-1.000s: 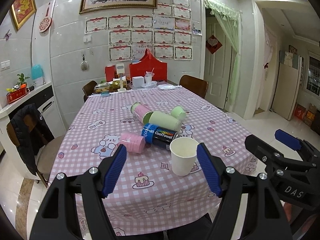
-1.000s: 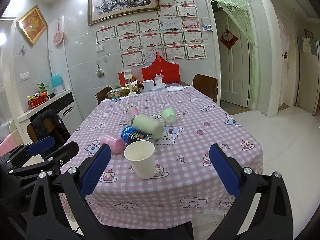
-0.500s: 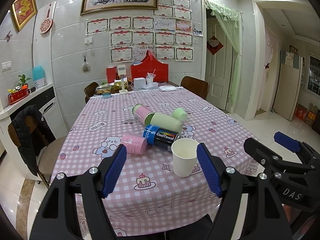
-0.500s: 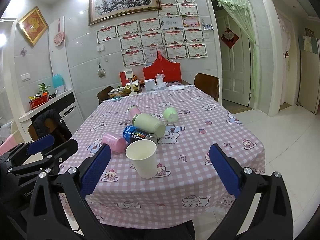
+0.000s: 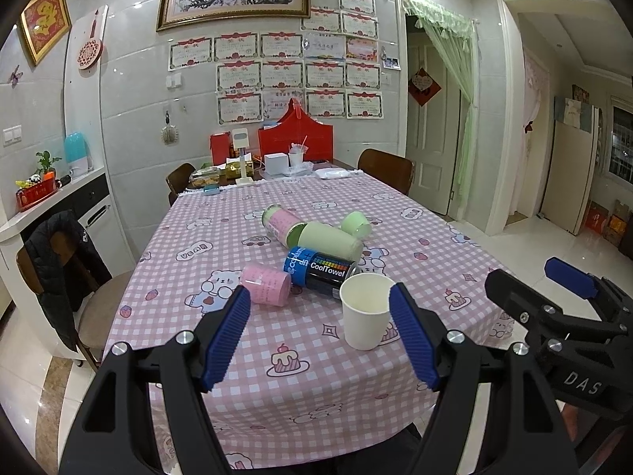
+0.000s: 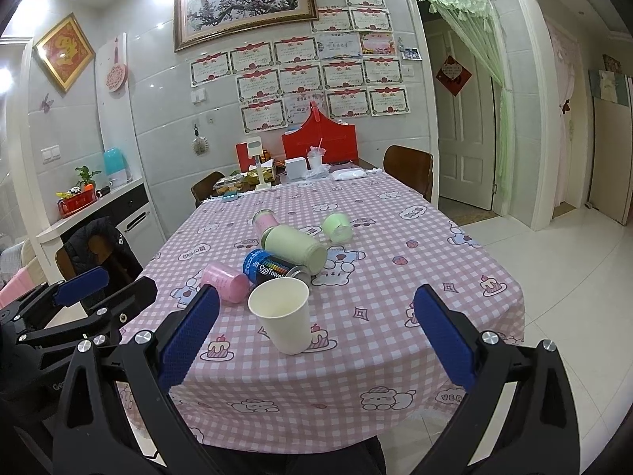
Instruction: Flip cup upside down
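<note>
The cup [image 5: 366,310] stands upright, mouth up, on the checked cloth near the front edge of the counter [image 5: 316,396], so the flip is not yet done and the step in hand is the approach. In the left wrist view it sits at about 2 o'clock from the middle of the left gripper [image 5: 320,336], just inside the right-hand pad; in the right wrist view the cup [image 6: 285,318] sits at about 10 o'clock from the middle of the right gripper [image 6: 316,340], closer to the left-hand pad. Both sets of jaws are spread wide and hold nothing, and both hang short of the counter edge, apart from the cup.

Just behind the cup, at 12 o'clock, lies a blue can [image 5: 319,271] on its side, near or perhaps touching it; a pink cup [image 5: 266,285] lies at 10 o'clock, with green tumblers [image 5: 328,239] further back.

The next move likely calls for one gripper to centre on the cup's wall, close gently so the thin paper does not crush, lift clear of the can, turn the wrist over and set the rim down flat.
</note>
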`<state>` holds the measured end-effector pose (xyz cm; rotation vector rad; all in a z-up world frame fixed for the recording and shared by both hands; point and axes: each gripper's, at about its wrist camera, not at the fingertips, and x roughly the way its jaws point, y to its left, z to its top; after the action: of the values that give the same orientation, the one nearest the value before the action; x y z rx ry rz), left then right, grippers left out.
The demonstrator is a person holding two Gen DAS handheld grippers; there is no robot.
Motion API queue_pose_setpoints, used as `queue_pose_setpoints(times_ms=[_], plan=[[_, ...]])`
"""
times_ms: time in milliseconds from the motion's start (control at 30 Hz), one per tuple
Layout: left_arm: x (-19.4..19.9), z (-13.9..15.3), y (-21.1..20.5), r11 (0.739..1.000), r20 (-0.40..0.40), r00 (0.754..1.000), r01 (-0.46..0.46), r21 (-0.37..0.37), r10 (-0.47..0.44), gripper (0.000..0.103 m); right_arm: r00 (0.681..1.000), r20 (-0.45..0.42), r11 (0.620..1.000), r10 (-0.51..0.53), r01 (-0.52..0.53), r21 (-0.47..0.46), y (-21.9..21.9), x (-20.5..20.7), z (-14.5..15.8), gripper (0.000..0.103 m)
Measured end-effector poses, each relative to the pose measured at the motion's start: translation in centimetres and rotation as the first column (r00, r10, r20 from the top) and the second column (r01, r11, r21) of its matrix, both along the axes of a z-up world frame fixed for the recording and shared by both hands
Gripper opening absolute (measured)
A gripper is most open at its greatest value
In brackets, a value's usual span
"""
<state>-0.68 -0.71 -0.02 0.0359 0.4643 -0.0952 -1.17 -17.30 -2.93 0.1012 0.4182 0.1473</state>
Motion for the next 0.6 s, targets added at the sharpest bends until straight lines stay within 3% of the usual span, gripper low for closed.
queue_pose_setpoints(times_ms=[600], plan=[[-0.08, 0.03, 0.14, 1.0, 0.01, 1.0, -0.011, 0.006, 0.011, 0.072, 1.0, 0.001, 1.0, 0.012, -0.012, -0.015, 0.21, -0.07, -0.16, 0.095]])
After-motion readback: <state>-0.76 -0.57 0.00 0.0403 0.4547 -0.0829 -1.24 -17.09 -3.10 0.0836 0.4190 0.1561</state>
